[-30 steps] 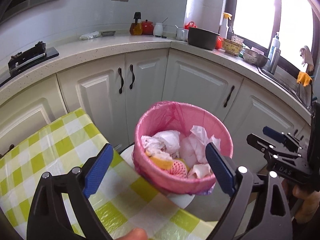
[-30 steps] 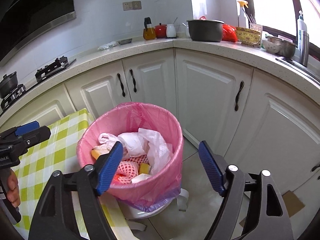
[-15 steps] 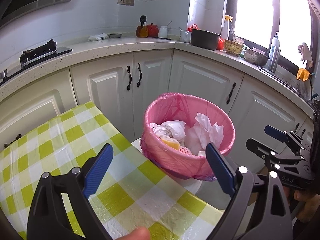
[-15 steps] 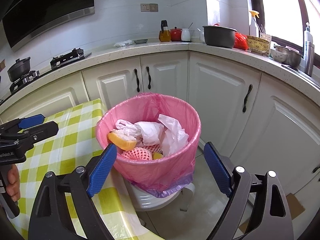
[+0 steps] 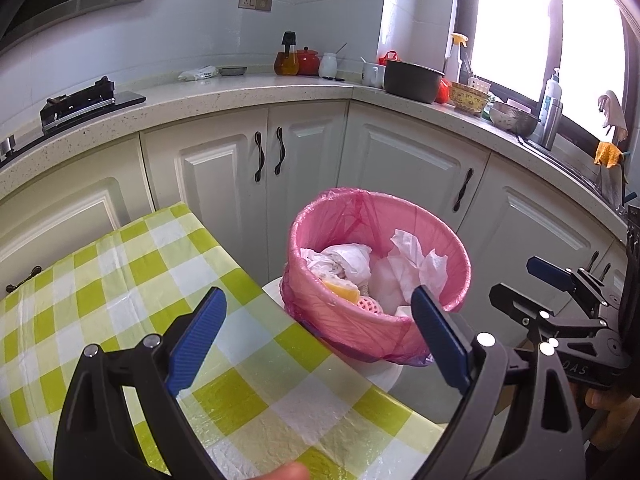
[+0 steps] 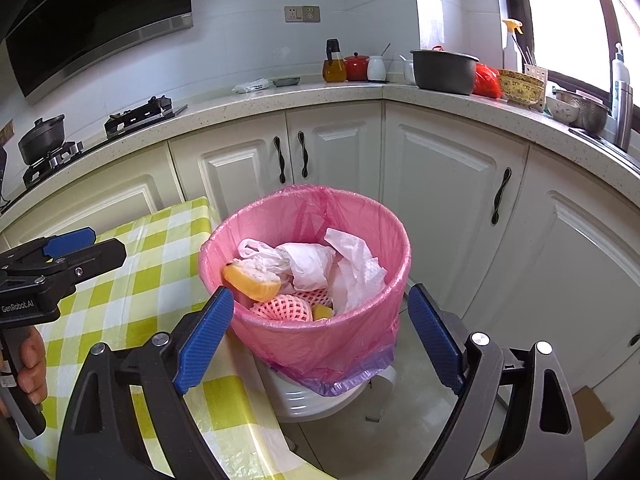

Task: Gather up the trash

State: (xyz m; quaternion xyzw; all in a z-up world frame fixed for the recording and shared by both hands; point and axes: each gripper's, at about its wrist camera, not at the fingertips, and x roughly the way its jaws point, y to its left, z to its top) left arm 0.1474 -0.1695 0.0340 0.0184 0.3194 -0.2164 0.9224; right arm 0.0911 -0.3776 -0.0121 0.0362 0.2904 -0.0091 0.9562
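The pink bin [image 6: 308, 280], lined with a pink bag, stands on a white stool [image 6: 320, 396] right at the edge of the table [image 5: 120, 280], which wears a green-and-white checked cloth, and it's well filled: crumpled white tissue [image 6: 352, 264], a white plastic bag [image 6: 280, 258], a chunk of yellow-crusted bread [image 6: 250, 280] and a pink foam fruit net [image 6: 284, 308] all sit inside. The right gripper [image 6: 320, 336] hangs just in front of the bin, blue pads spread wide, nothing between them. The left gripper [image 5: 320, 336] hovers over the table corner, likewise spread and empty, the bin just beyond its fingers. Writing now: the left gripper's body, seen from the right wrist, reads "GenRobot.AI", with a hand [image 6: 30, 364] wrapped round its grip; on the right gripper's body in the left view only the letters "DAS" are legible. Behind the bin, white cabinets [image 6: 452, 184] with dark handles curve around under a speckled counter [image 6: 360, 92]. On it stand an oil bottle [image 6: 334, 62], a red pot [image 6: 356, 66], a white jar [image 6: 376, 67], a grey pot [image 6: 444, 70] and a patterned bowl [image 6: 520, 86]; their labels are too small to read. A gas stove [image 6: 140, 114] carries a black pot [image 6: 42, 138] at far left.
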